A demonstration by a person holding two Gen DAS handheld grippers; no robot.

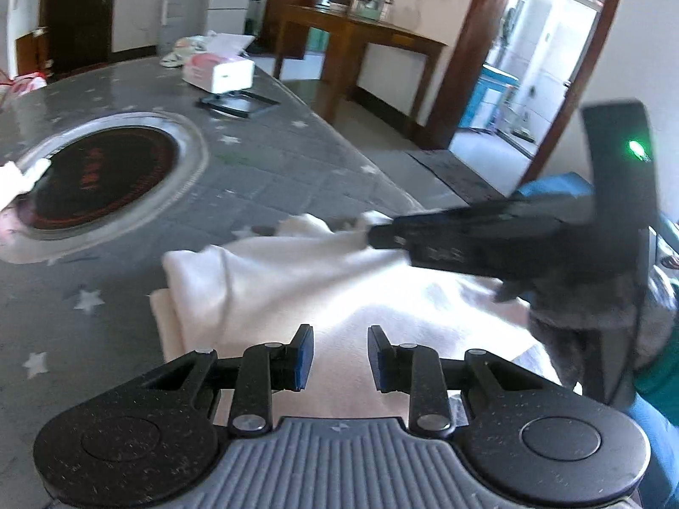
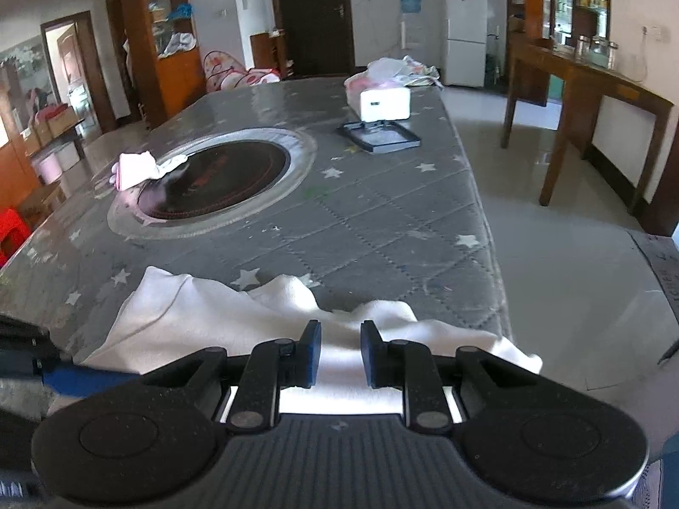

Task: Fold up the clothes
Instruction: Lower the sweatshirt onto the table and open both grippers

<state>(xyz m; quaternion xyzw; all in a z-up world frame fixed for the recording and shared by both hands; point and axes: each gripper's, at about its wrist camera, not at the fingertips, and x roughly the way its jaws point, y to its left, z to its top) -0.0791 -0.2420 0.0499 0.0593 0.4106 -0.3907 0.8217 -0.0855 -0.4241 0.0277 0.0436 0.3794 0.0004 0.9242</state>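
Note:
A white garment (image 1: 297,280) lies crumpled at the near edge of the grey star-patterned table (image 1: 271,161). It also shows in the right wrist view (image 2: 203,318). My left gripper (image 1: 340,356) is open just above the cloth, holding nothing. My right gripper (image 2: 340,354) is open over the garment's near edge, with cloth showing between the blue pads (image 2: 313,358). In the left wrist view the right gripper (image 1: 382,233) reaches in from the right, its tip at the garment's far edge.
A round black hotplate (image 2: 216,178) is set in the table's middle, with a pink folded cloth (image 2: 136,167) on its left rim. A white box (image 2: 384,104) and a black tray (image 2: 377,135) sit further back. The table edge drops to the floor on the right (image 2: 500,280).

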